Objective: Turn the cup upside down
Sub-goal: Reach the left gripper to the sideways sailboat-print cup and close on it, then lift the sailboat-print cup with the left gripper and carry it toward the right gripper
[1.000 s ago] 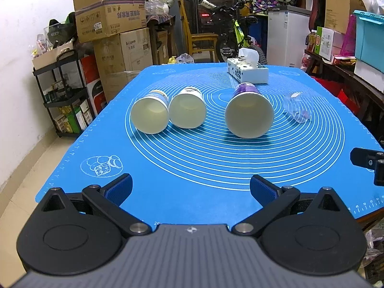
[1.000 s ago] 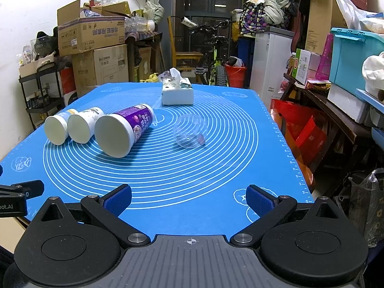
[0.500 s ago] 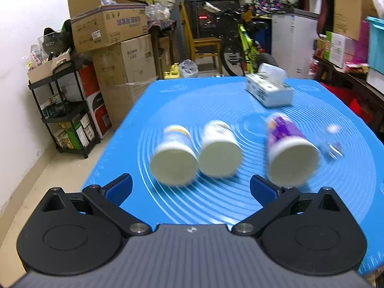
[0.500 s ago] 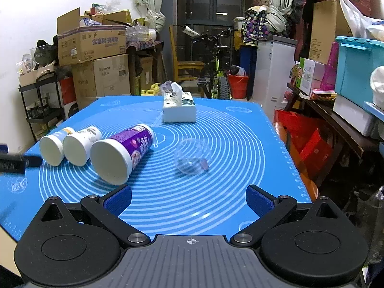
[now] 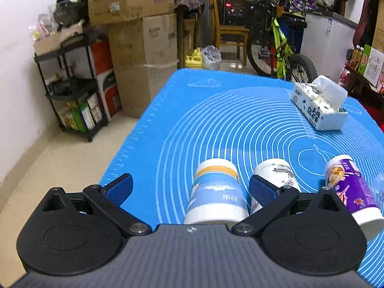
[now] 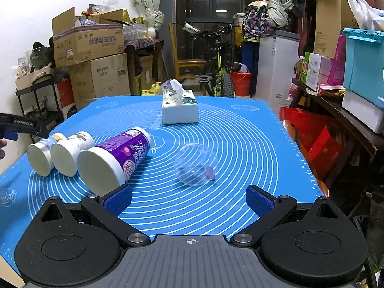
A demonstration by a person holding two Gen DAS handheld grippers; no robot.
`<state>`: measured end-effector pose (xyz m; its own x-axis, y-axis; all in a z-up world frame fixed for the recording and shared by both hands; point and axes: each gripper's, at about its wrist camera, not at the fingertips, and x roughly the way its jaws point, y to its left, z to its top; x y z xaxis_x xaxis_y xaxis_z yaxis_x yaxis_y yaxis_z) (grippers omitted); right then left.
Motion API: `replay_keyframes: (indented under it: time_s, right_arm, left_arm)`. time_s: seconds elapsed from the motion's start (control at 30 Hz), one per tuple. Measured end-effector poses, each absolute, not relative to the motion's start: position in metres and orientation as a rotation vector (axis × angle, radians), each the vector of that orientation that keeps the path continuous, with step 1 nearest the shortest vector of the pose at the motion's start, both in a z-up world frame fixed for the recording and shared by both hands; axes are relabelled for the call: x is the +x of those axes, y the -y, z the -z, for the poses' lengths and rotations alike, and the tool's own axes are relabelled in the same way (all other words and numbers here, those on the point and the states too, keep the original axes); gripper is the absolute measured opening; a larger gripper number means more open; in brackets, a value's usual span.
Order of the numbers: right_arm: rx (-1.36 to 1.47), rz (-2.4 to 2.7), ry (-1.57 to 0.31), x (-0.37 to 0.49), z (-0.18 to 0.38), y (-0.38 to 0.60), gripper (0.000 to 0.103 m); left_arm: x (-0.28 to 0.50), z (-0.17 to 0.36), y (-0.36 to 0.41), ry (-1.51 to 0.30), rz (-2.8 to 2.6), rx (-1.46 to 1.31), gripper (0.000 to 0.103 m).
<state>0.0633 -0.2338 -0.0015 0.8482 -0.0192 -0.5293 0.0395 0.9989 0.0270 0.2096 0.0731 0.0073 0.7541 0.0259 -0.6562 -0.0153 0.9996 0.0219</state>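
Observation:
Three paper cups lie on their sides on the blue mat, mouths toward me. My left gripper is open, its fingers on either side of the blue-and-orange cup without touching it. The white cup lies just right of it, partly behind the right finger. The purple cup is further right. In the right wrist view the same cups show as the blue-and-orange cup, white cup and purple cup. My right gripper is open and empty near the mat's front edge, behind a clear plastic cup lying on its side.
A white tissue box stands at the far middle of the mat. Cardboard boxes, a black shelf and a bicycle crowd the room behind. The mat's left edge drops to the floor.
My left gripper has moved forward and to the left, now straddling the blue-and-orange cup. The right gripper has edged forward a little. No cup has moved.

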Motion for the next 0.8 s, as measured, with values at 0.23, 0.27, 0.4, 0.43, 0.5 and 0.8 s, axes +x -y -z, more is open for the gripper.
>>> replay_keyframes:
  time_s: [0.23,0.27,0.4,0.43,0.5,0.8]
  right_arm:
    - [0.036,0.046,-0.571,0.069,0.007,0.238,0.101]
    - [0.035,0.046,-0.571,0.069,0.007,0.239,0.101]
    - [0.036,0.046,-0.571,0.069,0.007,0.239,0.101]
    - [0.037,0.045,-0.571,0.069,0.007,0.240,0.101]
    - [0.038,0.044,-0.570,0.068,0.008,0.240,0.101]
    - [0.040,0.047,-0.565,0.067,0.007,0.240,0.101]
  left_arm:
    - [0.223,0.009,-0.080,-0.815,0.048,-0.075,0.088]
    - [0.224,0.010,-0.081,-0.823,0.057,-0.085,0.087]
    - [0.225,0.012,-0.083,-0.853,0.101,-0.137,0.076]
    - [0.225,0.013,-0.084,-0.856,0.117,-0.156,0.073]
    - [0.224,0.011,-0.084,-0.862,0.144,-0.189,0.061]
    - [0.214,0.001,-0.080,-0.842,0.124,-0.173,0.059]
